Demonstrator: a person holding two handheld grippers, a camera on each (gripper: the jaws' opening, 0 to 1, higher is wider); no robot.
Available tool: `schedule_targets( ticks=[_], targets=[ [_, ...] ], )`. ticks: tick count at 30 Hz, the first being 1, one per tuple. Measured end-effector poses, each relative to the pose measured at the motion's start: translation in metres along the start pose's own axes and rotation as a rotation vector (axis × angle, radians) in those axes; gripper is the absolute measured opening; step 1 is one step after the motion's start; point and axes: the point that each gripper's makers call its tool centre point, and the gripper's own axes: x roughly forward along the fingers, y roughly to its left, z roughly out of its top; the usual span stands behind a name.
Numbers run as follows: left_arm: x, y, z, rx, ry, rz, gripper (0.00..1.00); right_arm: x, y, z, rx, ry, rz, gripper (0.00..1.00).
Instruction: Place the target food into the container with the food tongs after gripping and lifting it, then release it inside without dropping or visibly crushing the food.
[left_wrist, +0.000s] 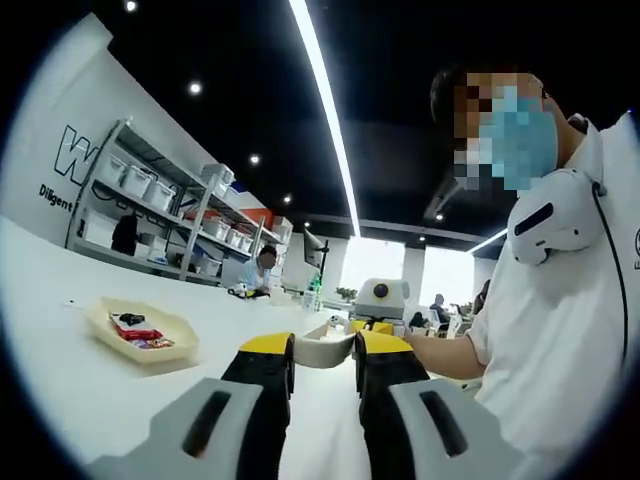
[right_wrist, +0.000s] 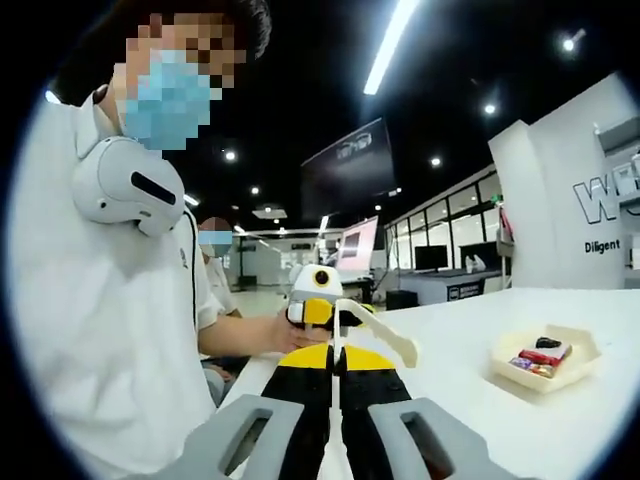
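On the white table (left_wrist: 60, 330) sits our shallow cream tray (left_wrist: 142, 330) of wrapped snacks; left gripper (left_wrist: 325, 352) fingers hold a cream container (left_wrist: 322, 348), right gripper (right_wrist: 338, 357) fingers pinch cream plastic tongs (right_wrist: 385, 335).

Both views: bright, even indoor light from a long ceiling strip light (left_wrist: 325, 110) and small recessed spotlights against a dark ceiling. The white table (left_wrist: 60, 300) is near overexposed; shadows are soft. Fisheye curvature bends the edges; distant windows blow out.

My grippers (left_wrist: 325, 372) have black jaws with yellow tips on grey housings; I wear a white shirt (right_wrist: 90, 330) and white headphones (right_wrist: 125, 185) round my neck
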Motion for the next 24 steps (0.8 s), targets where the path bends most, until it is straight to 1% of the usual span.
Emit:
schedule_targets(
  ticks=[7, 9, 14, 19, 24],
  targets=[
    [-0.002, -0.001, 0.001, -0.031, -0.017, -0.023, 0.2, 0.0, 0.0, 0.0, 0.006, -0.005, 0.005, 0.0],
    [-0.002, -0.005, 0.001, -0.034, -0.021, -0.043, 0.19, 0.0, 0.001, 0.0, 0.011, -0.006, 0.007, 0.0],
    [-0.003, -0.006, -0.003, -0.047, 0.006, -0.061, 0.18, -0.001, 0.002, -0.002, 0.012, 0.001, 0.013, 0.0],
    [-0.005, -0.011, -0.007, -0.024, 0.032, -0.083, 0.17, -0.002, 0.004, -0.005, 0.024, 0.009, 0.023, 0.0],
    [-0.006, -0.013, -0.012, -0.019, 0.061, -0.099, 0.17, -0.002, 0.006, -0.007, 0.019, 0.021, 0.034, 0.0]
  ],
)
